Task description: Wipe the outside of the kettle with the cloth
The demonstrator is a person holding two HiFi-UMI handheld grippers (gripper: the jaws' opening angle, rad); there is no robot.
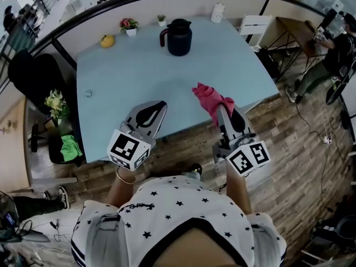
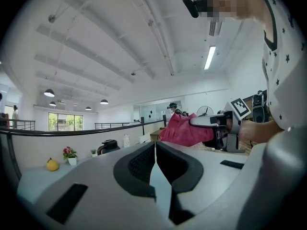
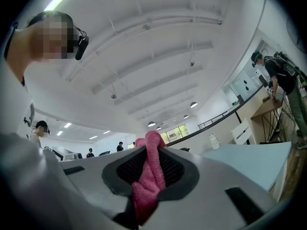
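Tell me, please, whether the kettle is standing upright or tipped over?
Upright: the kettle stands on its base at the far side of the table, with its lid on top.

**Dark kettle upright on tabletop, pink cloth pinched in gripper**

Shows a dark, nearly black kettle (image 1: 179, 36) standing upright toward the far side of a pale blue tabletop (image 1: 139, 77). Rounded squat body, lid on top, spout area at the upper rim, curved handle on the side facing the head view's left. Seen small and distant from the left gripper view (image 2: 108, 146), handle in profile.

Shows a bright pink cloth (image 1: 211, 100), soft and bunched into folds, clamped between the closed jaws of the right gripper (image 1: 223, 113). Sticks out past the jaw tips, raised above the tabletop's near edge, well apart from the kettle. Fills the gap between the pads in the right gripper view (image 3: 149, 176).
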